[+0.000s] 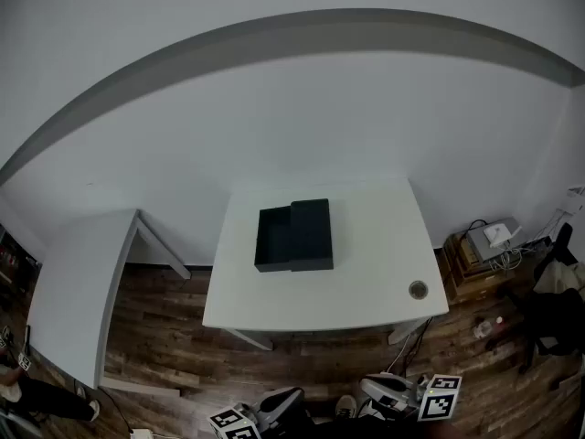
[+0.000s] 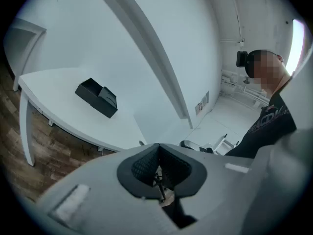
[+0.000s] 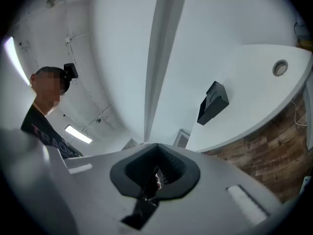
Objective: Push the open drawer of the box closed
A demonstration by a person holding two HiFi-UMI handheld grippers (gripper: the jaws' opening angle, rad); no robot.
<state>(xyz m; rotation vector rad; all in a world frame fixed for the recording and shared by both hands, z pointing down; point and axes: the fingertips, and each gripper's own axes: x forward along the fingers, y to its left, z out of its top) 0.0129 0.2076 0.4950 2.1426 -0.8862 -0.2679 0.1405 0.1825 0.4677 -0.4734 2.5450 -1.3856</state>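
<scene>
A black box [image 1: 312, 235] lies in the middle of a white table [image 1: 366, 286]. Its drawer [image 1: 273, 238] is pulled out to the left and looks empty. The same box shows small and far off in the left gripper view [image 2: 97, 98] and in the right gripper view [image 3: 212, 103]. Both grippers are held low, well short of the table's near edge. The left gripper [image 2: 157, 163] is shut with nothing between its pads. The right gripper [image 3: 156, 168] is likewise shut and empty. Their marker cubes [image 1: 236, 422] [image 1: 441, 397] show at the bottom of the head view.
A round cable hole [image 1: 418, 290] sits at the table's near right corner. A second white table [image 1: 78, 282] stands to the left. A low wooden stand with devices and cables [image 1: 484, 245] is at the right, next to a dark chair [image 1: 553, 314]. The floor is wood.
</scene>
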